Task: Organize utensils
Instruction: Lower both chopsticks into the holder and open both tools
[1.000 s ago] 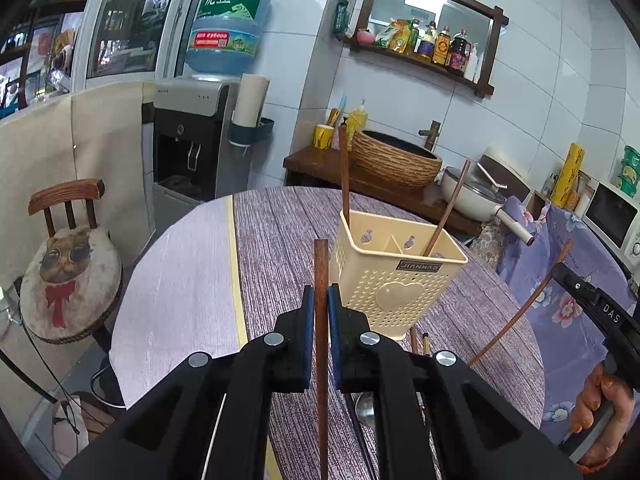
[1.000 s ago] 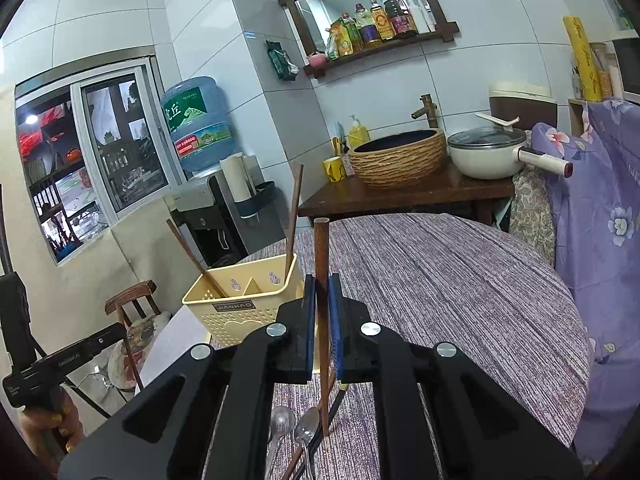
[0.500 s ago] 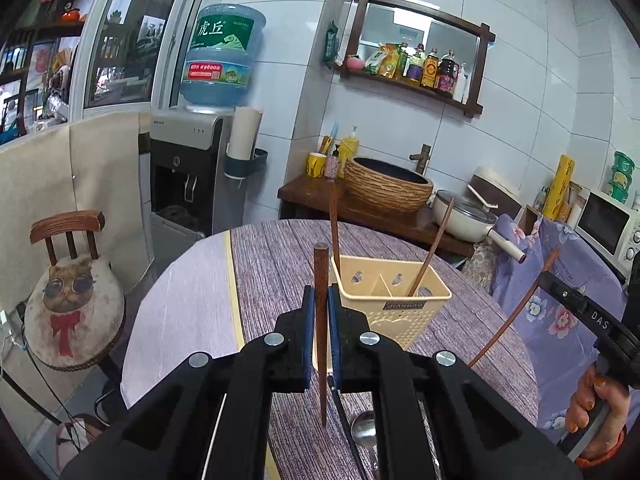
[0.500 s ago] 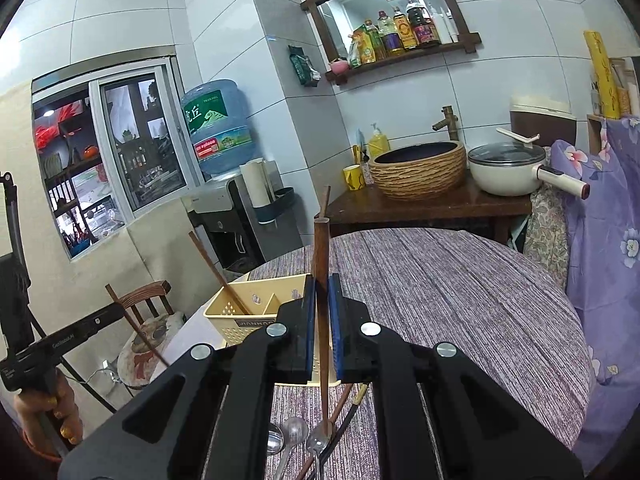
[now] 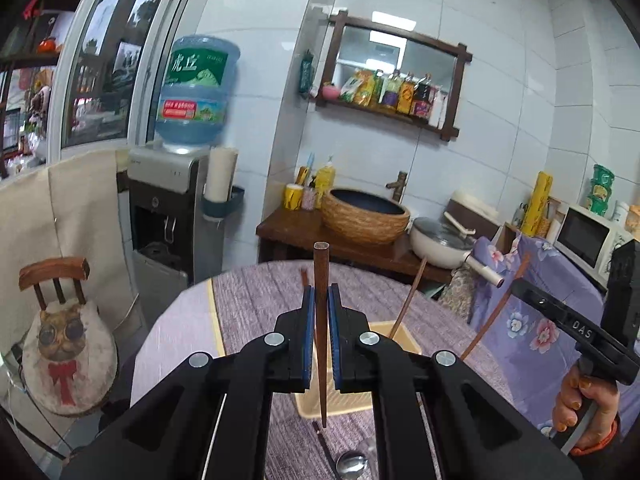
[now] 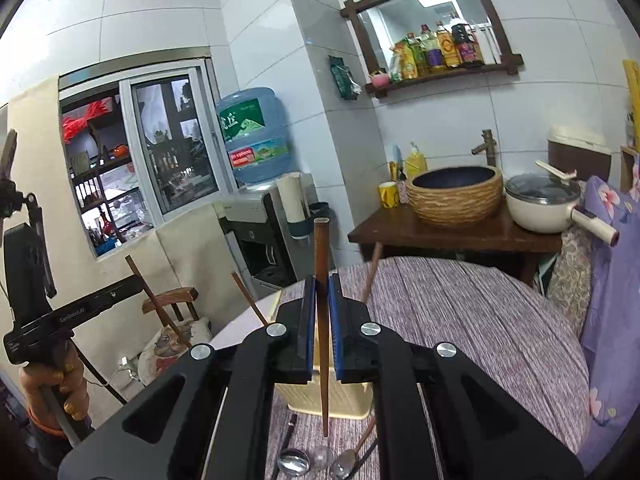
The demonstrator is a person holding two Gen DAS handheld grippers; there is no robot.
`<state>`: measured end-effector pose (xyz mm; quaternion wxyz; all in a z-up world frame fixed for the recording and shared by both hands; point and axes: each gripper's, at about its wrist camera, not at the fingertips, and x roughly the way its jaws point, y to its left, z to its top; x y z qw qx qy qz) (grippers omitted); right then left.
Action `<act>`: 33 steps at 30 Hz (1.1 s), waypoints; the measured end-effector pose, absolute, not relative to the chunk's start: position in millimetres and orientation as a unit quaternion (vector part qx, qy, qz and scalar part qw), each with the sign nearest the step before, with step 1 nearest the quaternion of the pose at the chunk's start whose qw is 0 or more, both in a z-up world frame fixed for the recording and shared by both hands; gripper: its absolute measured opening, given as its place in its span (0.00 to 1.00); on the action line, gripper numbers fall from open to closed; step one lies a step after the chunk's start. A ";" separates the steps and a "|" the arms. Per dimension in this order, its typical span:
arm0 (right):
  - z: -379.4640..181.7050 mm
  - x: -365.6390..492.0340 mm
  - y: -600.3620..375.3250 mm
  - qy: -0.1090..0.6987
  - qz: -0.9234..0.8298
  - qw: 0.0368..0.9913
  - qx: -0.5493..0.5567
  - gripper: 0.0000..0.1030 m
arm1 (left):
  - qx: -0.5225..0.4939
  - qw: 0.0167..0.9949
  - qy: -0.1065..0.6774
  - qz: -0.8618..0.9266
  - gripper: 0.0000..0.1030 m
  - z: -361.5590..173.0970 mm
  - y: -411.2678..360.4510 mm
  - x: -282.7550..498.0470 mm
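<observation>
My left gripper [image 5: 321, 294] is shut on a brown wooden chopstick [image 5: 321, 264] that hangs upright, tip down, in front of the pale yellow utensil basket [image 5: 406, 330]. My right gripper [image 6: 320, 296] is shut on a second upright chopstick [image 6: 321, 256], above the same basket [image 6: 348, 404]. Two chopsticks [image 6: 250, 300] lean inside the basket. In the left wrist view the right gripper [image 5: 524, 286] shows at the right with its chopstick [image 5: 496, 312]. Spoons [image 6: 294, 462] and a black chopstick [image 5: 326, 444] lie on the table before the basket.
The round table [image 6: 460, 312] has a purple striped cloth. A chair with a cat cushion [image 5: 64, 348] stands at its left and a water dispenser [image 5: 168, 216] behind. A wooden side table [image 6: 452, 236] carries a woven basin and a pot. Purple floral fabric [image 5: 532, 320] hangs at the right.
Both grippers have risen with their chopsticks still held. The basket now sits lower in both views, and the chopstick tips hang clear above the table.
</observation>
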<state>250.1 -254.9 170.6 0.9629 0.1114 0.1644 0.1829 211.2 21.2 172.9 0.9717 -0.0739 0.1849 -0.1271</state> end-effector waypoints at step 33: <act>162.2 328.6 -228.8 0.154 0.131 0.973 0.108 0.08 | -0.103 0.985 0.121 -0.075 0.07 213.6 -5.6 282.2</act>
